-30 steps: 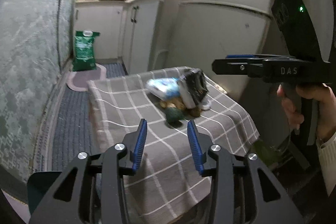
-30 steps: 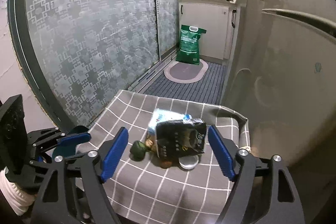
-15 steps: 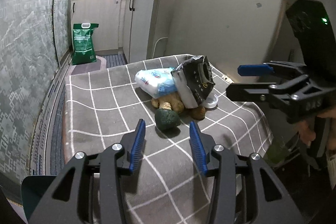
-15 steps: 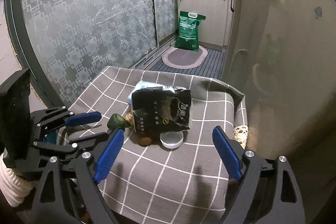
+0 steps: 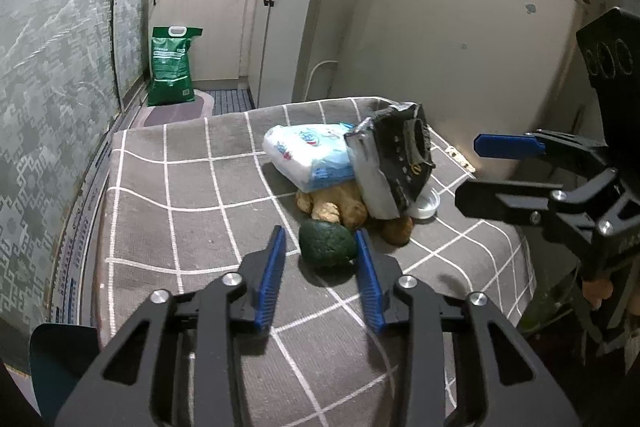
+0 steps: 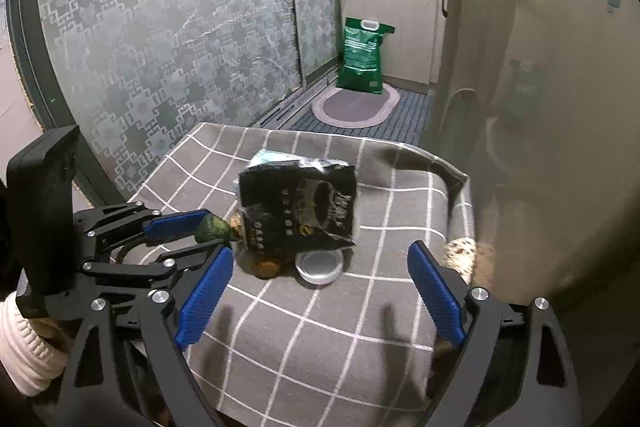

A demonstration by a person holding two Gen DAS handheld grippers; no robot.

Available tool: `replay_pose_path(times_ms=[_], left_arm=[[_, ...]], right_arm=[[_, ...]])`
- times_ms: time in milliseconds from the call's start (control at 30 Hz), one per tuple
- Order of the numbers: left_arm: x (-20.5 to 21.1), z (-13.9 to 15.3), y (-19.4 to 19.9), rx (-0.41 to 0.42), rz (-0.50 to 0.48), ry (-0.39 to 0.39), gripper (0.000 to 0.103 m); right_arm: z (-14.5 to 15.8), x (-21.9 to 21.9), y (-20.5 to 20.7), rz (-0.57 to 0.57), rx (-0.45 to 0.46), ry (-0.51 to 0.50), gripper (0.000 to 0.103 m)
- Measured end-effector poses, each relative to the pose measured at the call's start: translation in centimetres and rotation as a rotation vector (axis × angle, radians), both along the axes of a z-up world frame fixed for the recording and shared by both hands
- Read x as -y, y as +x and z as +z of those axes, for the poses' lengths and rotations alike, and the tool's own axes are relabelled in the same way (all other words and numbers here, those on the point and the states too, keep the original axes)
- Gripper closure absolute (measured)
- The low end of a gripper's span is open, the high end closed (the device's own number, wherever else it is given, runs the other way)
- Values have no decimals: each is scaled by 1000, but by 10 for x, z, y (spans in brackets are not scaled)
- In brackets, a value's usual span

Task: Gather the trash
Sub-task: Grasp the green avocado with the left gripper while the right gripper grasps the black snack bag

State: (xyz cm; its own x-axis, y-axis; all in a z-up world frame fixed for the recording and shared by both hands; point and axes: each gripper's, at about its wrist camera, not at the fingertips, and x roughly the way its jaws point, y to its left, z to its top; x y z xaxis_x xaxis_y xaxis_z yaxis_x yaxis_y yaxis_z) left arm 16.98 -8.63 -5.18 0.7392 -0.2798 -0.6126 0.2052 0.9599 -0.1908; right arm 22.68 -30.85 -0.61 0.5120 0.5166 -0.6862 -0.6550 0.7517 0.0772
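From the left wrist camera, a table draped in a soft grey cloth (image 5: 188,195) crossed by thin white lines carries a small heap of rubbish; a puffy white and blue plastic pack (image 5: 308,155) lies at the back, a crinkled black foil bag (image 5: 394,163) with a silvery inside leans over it, knobbly brown lumps (image 5: 336,203) sit under both, and a shallow round white lid (image 5: 426,205) peeps out at the bag's right; nearest the camera lies a dark green, rough-skinned rounded lump (image 5: 328,243); the left gripper (image 5: 320,251), black frame with ribbed blue pads, has its jaws either side of that green lump and has just been closing; the right pad looks to touch it, the left pad stands a little off, so it is not yet clamped

From the right wrist camera, the right gripper (image 6: 320,267) is spread wide with nothing between its blue pads, its jaws having just been opening; the black foil bag (image 6: 298,207) and the white lid (image 6: 320,265) lie on the cloth just ahead between the fingertips, untouched; at left the left gripper (image 6: 208,233) brackets the green lump (image 6: 212,229), a white ribbed sleeve (image 6: 24,347) behind it
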Motion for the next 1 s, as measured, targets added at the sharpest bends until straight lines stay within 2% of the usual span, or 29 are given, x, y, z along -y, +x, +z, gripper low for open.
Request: replay_pose_path(times_ms=[67, 167, 467, 833, 933, 967, 1000], left_arm=[[-4, 0, 0, 0, -2, -20, 74], [-9, 3, -2, 6, 8, -27, 75], [-20, 9, -17, 30, 19, -37, 76], [-38, 20, -38, 57, 14, -36, 75], [-44, 21, -43, 63, 21, -30, 75], [-47, 21, -45, 64, 24, -27, 75], [-48, 22, -47, 65, 26, -25, 75]], right_arm=[[-1, -7, 0, 12, 9, -8, 12], [-3, -16, 1, 21, 12, -16, 10], [-17, -32, 10, 15, 26, -57, 7], [-13, -53, 18, -38, 61, -104, 7], [-14, -56, 23, -60, 46, -111, 7], [-15, -56, 24, -63, 43, -112, 11], [-15, -57, 26, -64, 38, -112, 27]])
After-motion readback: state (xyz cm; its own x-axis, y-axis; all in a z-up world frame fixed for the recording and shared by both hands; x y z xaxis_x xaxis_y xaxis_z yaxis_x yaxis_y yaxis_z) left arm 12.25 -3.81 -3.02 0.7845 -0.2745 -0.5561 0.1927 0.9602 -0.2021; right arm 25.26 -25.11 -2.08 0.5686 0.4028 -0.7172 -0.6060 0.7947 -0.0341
